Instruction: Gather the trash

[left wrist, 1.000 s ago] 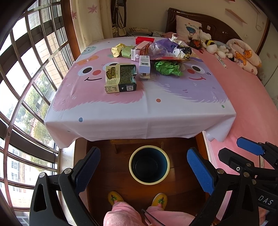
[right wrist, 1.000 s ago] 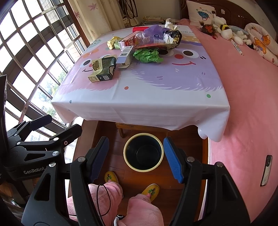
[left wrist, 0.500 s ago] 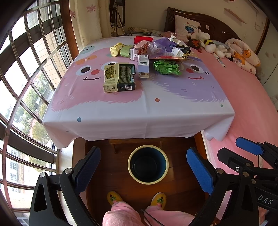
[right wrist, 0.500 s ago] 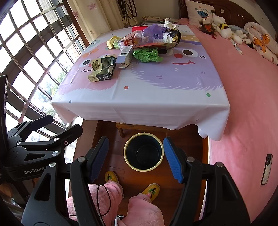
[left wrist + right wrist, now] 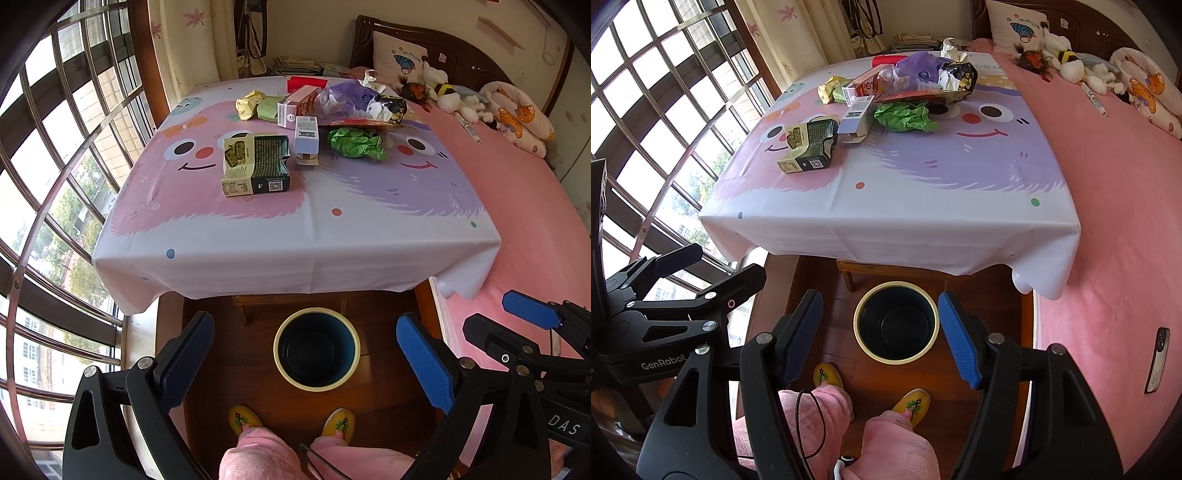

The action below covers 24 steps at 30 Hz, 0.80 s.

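Toward the tabletop's (image 5: pixel 258 240) far edge I see the trash (image 5: pixel 354 142) piled, while my left tongs (image 5: pixel 306 354) and right tongs (image 5: pixel 881 332) hang spread and empty above the bin (image 5: pixel 316 384) on the floor.

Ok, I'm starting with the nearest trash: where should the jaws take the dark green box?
Probably from above, across its narrow thickness near the closed, printed end. The dark green box lies flat on the tablecloth; its far end is torn open and would likely crush.

Cartoon-print tablecloth (image 5: pixel 295 236) covers the table at frame centre; a green box (image 5: pixel 255 164), crumpled green paper (image 5: pixel 354 142) and wrappers (image 5: pixel 251 105) litter its far half.
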Motion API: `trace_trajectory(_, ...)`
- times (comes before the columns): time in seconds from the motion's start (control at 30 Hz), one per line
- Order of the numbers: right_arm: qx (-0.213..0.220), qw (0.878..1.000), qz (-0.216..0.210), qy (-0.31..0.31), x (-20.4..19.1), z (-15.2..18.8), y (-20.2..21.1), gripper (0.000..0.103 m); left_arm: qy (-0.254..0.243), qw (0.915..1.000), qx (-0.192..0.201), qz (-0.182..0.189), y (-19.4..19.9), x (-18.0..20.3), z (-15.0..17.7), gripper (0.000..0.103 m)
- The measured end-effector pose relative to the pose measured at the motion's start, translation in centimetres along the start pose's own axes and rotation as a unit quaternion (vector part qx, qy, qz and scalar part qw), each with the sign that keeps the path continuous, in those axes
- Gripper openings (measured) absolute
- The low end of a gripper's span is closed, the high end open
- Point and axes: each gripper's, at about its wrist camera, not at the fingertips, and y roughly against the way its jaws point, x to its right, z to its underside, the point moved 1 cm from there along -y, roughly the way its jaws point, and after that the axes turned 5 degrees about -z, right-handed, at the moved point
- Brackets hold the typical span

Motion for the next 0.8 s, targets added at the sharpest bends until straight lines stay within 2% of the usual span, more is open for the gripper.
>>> trace_trajectory(0.8,0.002,1.000,-0.005,0.007,-0.16,-0.17,0.05,0.064,0.006,0.9999,0.006,-0.014,0.62,-0.03,-0.27,0.100)
